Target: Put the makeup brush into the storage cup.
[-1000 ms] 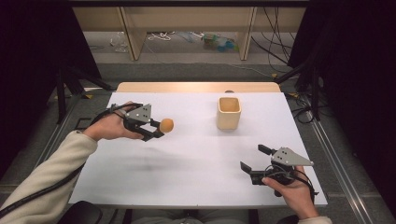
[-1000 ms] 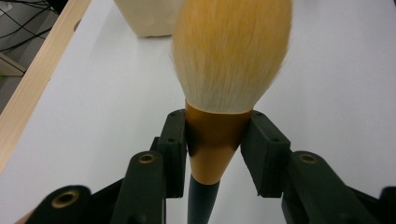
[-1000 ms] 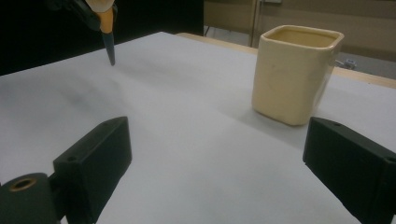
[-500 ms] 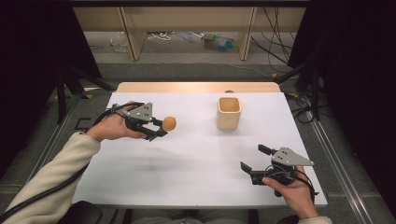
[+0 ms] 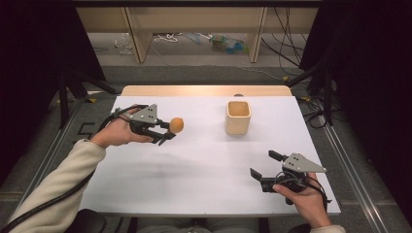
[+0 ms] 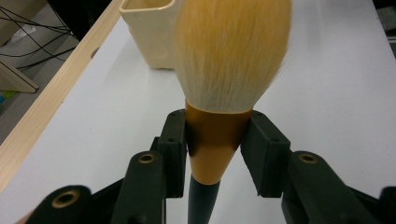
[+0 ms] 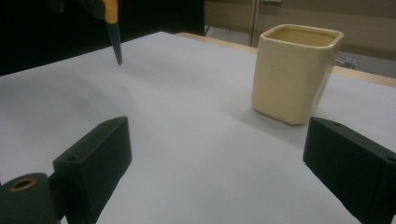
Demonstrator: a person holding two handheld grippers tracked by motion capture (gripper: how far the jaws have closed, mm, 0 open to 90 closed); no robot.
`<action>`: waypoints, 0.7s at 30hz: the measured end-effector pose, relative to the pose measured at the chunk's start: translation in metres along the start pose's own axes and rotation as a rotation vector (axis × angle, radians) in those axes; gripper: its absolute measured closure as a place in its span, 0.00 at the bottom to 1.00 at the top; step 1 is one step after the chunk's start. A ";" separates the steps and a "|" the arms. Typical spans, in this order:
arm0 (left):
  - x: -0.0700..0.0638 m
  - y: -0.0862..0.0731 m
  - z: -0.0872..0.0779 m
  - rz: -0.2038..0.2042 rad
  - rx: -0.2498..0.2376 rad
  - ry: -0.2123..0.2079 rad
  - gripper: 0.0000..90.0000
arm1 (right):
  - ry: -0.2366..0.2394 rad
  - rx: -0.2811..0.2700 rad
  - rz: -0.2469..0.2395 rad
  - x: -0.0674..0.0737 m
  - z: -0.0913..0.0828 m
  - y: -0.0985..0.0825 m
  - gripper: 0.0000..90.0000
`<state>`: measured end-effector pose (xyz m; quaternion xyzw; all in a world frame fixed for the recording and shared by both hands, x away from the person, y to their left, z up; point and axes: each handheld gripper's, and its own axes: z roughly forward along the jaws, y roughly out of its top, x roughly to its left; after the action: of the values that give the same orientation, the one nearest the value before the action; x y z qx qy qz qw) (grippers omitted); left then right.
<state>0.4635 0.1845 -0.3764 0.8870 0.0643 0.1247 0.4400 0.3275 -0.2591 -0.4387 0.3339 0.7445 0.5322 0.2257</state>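
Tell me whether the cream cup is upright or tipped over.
Upright. The cream cup stands on its base on the white table, open mouth facing up; the right gripper view shows the same.

The round makeup brush has soft, fluffy orange-tipped bristles above a smooth, satiny orange ferrule and dark handle. At upper centre, the cream square cup looks glazed and faintly glossy. The white tabletop is matt, edged with pale wood.

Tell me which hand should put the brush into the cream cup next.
Left. Its tongs are already shut on the brush, held above the table and pointing toward the cream cup. The right tongs are open, holding nothing, near the table's front edge.
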 end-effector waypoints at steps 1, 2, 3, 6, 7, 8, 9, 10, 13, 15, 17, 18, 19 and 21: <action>0.000 0.000 0.000 -0.007 -0.007 0.003 0.69 | 0.000 0.000 0.000 0.000 0.000 0.000 0.10; 0.000 -0.001 0.000 -0.021 -0.015 0.004 0.69 | -0.001 0.000 -0.001 0.000 0.000 0.000 0.10; 0.000 -0.001 -0.001 -0.021 -0.023 0.006 0.69 | 0.000 0.000 -0.001 0.000 0.000 0.000 0.10; -0.001 0.000 0.000 -0.025 -0.033 0.007 0.69 | -0.001 0.000 -0.001 0.000 0.000 0.000 0.10; -0.001 0.000 0.000 -0.027 -0.036 0.007 0.69 | 0.000 0.000 0.000 0.000 0.000 0.000 0.10; -0.001 0.000 0.000 -0.027 -0.040 0.010 0.69 | -0.001 0.000 -0.001 0.000 0.000 0.000 0.10; -0.001 0.000 0.000 -0.030 -0.044 0.012 0.69 | 0.007 0.000 0.007 0.000 0.000 0.000 0.10; -0.001 0.000 0.001 -0.037 -0.052 0.014 0.69 | 0.007 0.008 0.017 0.001 0.000 0.000 0.10; 0.000 0.000 0.001 -0.028 -0.069 0.016 0.69 | 0.005 -0.007 -0.001 0.000 0.000 0.000 0.10; -0.001 0.000 0.001 -0.042 -0.078 0.016 0.69 | 0.011 0.008 0.018 0.001 0.000 0.000 0.10; -0.002 -0.001 0.002 -0.059 -0.085 0.022 0.69 | 0.011 0.007 0.019 0.001 0.000 0.000 0.10; -0.002 -0.001 0.002 -0.063 -0.087 0.021 0.69 | 0.011 0.007 0.019 0.001 0.000 0.000 0.10; -0.001 -0.001 0.002 -0.055 -0.091 0.022 0.69 | 0.021 -0.013 0.030 0.002 0.002 -0.001 0.10; -0.002 -0.002 0.002 -0.074 -0.103 0.026 0.69 | 0.012 0.000 0.019 0.001 0.000 0.000 0.10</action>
<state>0.4621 0.1836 -0.3790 0.8586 0.0961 0.1229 0.4884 0.3271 -0.2582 -0.4392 0.3378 0.7426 0.5364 0.2160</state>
